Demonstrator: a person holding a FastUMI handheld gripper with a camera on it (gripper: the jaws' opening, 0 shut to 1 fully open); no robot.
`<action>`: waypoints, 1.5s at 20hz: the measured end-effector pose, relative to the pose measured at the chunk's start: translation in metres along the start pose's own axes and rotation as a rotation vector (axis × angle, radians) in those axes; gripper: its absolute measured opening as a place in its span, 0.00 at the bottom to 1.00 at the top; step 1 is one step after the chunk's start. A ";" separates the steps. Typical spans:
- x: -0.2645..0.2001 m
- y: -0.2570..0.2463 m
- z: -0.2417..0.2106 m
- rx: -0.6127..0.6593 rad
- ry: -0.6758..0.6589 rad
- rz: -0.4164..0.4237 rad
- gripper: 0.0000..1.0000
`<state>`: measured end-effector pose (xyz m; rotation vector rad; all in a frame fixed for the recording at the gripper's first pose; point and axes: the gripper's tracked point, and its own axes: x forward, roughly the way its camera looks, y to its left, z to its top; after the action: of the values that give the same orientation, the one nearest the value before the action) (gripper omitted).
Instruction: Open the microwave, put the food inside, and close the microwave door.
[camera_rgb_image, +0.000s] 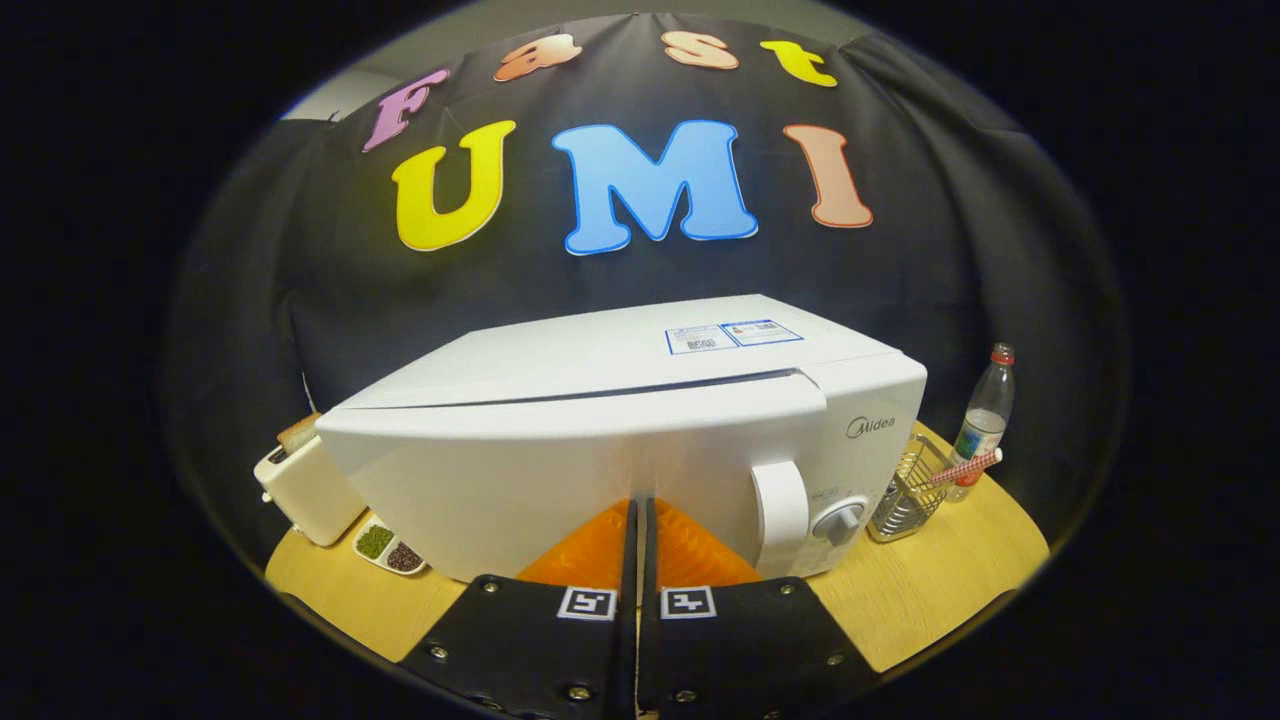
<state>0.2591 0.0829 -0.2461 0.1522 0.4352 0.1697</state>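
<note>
A white microwave (600, 430) stands on the wooden table, seen from a little above. Its door looks almost shut, with a thin dark gap along the top edge. The door handle (780, 505) and a round knob (838, 520) sit at its right end. My gripper (638, 505) is shut with nothing between its fingers, and the tips rest against or just in front of the door's front face, left of the handle. No food can be made out near the fingers.
A white toaster (305, 485) with a slice of bread stands left of the microwave, with a small divided dish (388, 548) of grains beside it. On the right are a wire basket (908, 490) holding a checked stick and a clear bottle (985, 415).
</note>
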 end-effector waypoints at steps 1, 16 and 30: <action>0.003 -0.001 0.001 -0.006 -0.011 -0.003 0.02; -0.096 0.036 0.040 -0.091 -0.147 0.012 0.07; -0.231 0.030 0.040 -0.077 -0.258 -0.065 0.08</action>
<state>0.0661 0.0630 -0.1114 0.0822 0.1762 0.1006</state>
